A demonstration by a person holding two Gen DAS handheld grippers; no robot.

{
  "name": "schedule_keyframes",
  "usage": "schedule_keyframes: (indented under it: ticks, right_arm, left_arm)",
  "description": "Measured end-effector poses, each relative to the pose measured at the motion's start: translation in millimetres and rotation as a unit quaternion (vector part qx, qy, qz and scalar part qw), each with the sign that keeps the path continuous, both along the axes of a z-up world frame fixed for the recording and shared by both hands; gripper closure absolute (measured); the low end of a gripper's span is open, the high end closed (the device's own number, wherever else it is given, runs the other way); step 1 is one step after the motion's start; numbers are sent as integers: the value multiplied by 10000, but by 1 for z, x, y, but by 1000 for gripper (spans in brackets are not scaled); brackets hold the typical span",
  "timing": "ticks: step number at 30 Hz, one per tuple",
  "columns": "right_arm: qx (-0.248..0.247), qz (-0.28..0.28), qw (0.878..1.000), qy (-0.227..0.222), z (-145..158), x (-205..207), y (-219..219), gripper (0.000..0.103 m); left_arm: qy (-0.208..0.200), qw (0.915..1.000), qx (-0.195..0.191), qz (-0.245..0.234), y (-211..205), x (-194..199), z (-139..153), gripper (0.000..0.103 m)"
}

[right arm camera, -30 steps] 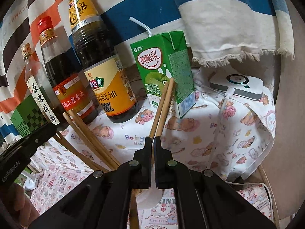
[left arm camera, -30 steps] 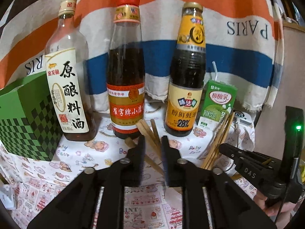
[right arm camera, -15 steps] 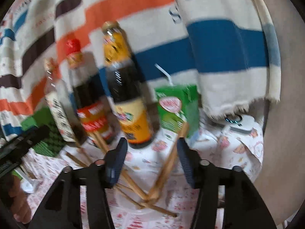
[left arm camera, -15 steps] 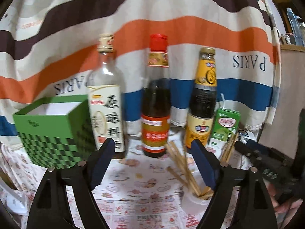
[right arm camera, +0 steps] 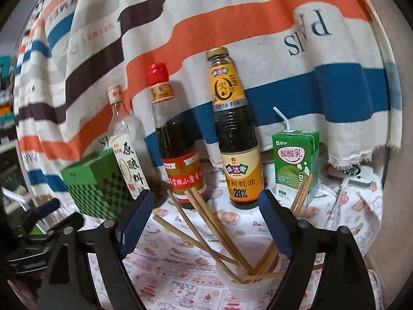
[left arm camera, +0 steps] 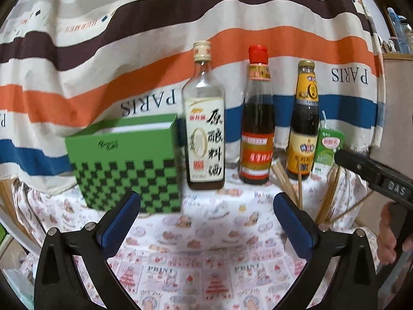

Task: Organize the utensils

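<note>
Upward-fanned chopsticks (right arm camera: 206, 222) in cup (right arm camera: 247, 288)

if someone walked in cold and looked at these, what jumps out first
Probably the three tall sauce bottles in a row before the striped PARIS cloth, with a green checkered box at their left and a green drink carton at their right. Next, the wooden chopsticks fanned out of a small clear cup in front, between the right gripper's opening jaws, untouched.
</note>
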State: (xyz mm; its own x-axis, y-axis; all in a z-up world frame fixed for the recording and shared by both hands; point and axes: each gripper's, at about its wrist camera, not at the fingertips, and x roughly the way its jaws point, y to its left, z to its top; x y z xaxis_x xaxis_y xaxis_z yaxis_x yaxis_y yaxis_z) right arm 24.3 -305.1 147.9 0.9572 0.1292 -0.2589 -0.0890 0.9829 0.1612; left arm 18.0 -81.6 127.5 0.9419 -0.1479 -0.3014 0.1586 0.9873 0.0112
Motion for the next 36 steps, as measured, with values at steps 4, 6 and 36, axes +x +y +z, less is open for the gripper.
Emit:
schedule_keyframes:
  ticks: [4, 6, 36]
  right_arm:
    - [-14, 59, 9999, -80, -4, -12, 12, 13]
    - [-63, 130, 9999, -78, -10, -17, 20, 10]
    - [-813, -404, 9949, 450, -118, -18, 38, 0]
  left_arm:
    - [-82, 10000, -19, 30, 17, -12, -12, 1]
    - [-93, 9999, -17, 45, 24, -17, -22, 1]
    - [163, 9983, -222, 520, 64, -10, -117, 1]
